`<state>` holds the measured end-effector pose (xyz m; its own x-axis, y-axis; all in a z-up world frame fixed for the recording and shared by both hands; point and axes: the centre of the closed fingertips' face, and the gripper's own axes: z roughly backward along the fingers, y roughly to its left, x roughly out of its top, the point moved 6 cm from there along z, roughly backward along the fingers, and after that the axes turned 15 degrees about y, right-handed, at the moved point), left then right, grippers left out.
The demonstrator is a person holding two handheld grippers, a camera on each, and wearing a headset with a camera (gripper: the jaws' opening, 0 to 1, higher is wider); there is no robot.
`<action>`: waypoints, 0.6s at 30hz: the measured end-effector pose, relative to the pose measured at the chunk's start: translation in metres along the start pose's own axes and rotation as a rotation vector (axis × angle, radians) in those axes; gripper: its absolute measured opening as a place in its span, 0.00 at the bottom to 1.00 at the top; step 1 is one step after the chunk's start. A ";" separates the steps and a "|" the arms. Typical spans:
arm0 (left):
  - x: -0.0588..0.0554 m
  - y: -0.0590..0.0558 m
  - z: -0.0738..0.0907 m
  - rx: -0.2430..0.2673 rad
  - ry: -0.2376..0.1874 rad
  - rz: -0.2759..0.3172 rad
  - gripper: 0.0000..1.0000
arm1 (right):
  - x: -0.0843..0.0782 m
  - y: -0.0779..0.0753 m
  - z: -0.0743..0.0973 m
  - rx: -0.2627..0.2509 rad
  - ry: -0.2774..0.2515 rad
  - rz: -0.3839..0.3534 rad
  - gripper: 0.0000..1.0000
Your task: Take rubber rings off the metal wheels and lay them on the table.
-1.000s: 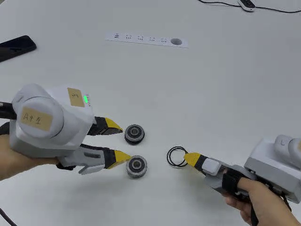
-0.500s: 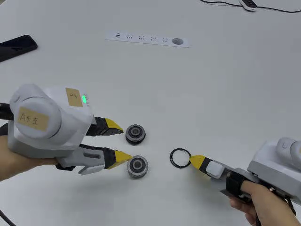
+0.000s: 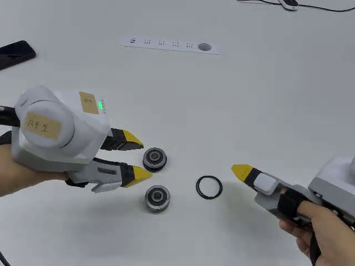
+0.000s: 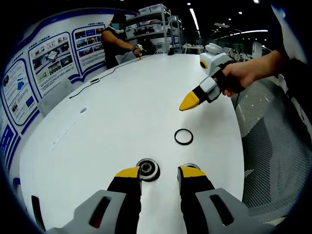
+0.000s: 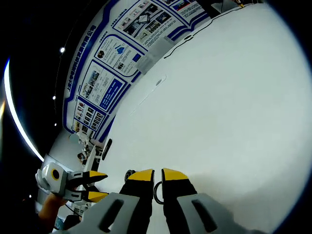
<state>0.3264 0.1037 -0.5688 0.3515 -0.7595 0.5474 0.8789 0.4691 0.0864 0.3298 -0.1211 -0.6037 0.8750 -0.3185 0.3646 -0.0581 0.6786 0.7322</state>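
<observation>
A: Head view, go. Left tongs (image 3: 141, 157)?
B: Wide open, holding nothing. The upper wheel (image 3: 155, 158) sits just off the tips at 3 o'clock.
A: Other wheel?
B: The lower wheel (image 3: 157, 198) is on the counter (image 3: 266, 100) at 6 o'clock of the upper one, near it but apart.
A: Ring?
B: The rubber ring (image 3: 209, 187) lies flat on the counter at 3 o'clock of the lower wheel, free of both wheels. Can't tell if the wheels carry other rings.
A: Right tongs (image 3: 241, 170)?
B: At 2 o'clock of the ring, apart from it, jaws together, nothing gripped. A white strip (image 3: 169, 45) is at 12 o'clock and a phone (image 3: 14, 54) at 10.
A: Left gripper view.
B: Left tongs (image 4: 160, 172) spread wide and empty. The upper wheel (image 4: 147, 169) is between the tips, close to the 9 o'clock jaw; the lower wheel is half hidden behind the 3 o'clock jaw. The ring (image 4: 184, 137) is at 12 o'clock past them, with the right tongs (image 4: 189, 102) above it, raised off the counter.
A: Right gripper view.
B: Right tongs (image 5: 157, 174) show a slim gap and hold nothing. Left tongs (image 5: 102, 185) are at 9 o'clock, open.
</observation>
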 end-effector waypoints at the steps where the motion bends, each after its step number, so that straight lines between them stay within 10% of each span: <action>1: 0.000 0.001 -0.001 0.001 0.002 0.002 0.30 | 0.001 0.000 0.000 0.003 -0.002 0.000 0.07; 18: 0.009 0.020 -0.036 -0.023 0.024 0.025 0.25 | -0.007 0.006 -0.009 0.016 0.022 -0.005 0.07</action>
<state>0.3591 0.0901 -0.5922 0.3808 -0.7583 0.5291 0.8770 0.4775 0.0532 0.3275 -0.1087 -0.6073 0.8857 -0.3071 0.3481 -0.0612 0.6662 0.7432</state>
